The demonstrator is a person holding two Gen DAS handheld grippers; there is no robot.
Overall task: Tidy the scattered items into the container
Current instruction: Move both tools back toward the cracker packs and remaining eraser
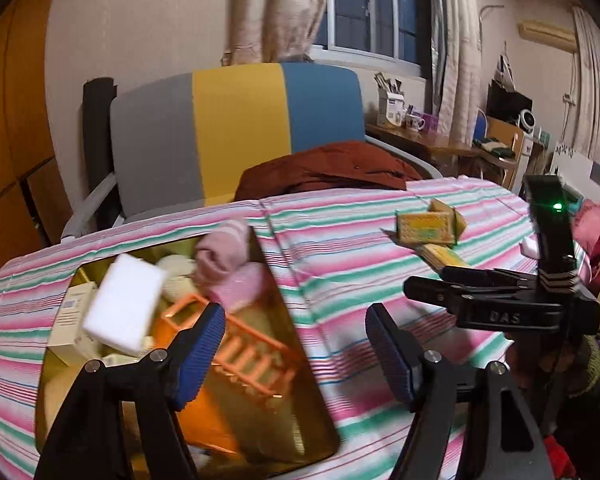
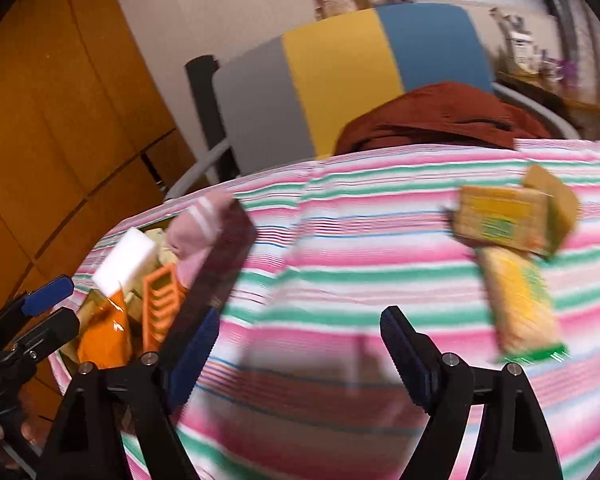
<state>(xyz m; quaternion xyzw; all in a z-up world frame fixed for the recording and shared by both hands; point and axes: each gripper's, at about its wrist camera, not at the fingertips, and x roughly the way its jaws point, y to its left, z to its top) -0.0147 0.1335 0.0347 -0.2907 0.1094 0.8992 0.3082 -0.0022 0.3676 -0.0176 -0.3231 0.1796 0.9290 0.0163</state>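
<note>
A gold-tinted clear container (image 1: 276, 412) stands on the striped cloth at the left. It holds a white sponge (image 1: 124, 304), a pink sock (image 1: 224, 248), an orange rack (image 1: 236, 344) and small boxes. My left gripper (image 1: 296, 356) hovers open and empty over the container's right wall. Two yellow snack packets (image 1: 424, 226) lie on the cloth at the far right, close to my right gripper (image 1: 424, 282). In the right wrist view my right gripper (image 2: 300, 356) is open and empty above bare cloth, with the packets (image 2: 500, 220) ahead on the right and the container (image 2: 224, 264) on the left.
A chair (image 1: 236, 132) with a grey, yellow and blue back stands behind the table, a rust-red garment (image 1: 332, 168) on its seat. A cluttered desk (image 1: 420, 136) sits at the back right. My left gripper (image 2: 60, 312) shows at the left edge of the right wrist view.
</note>
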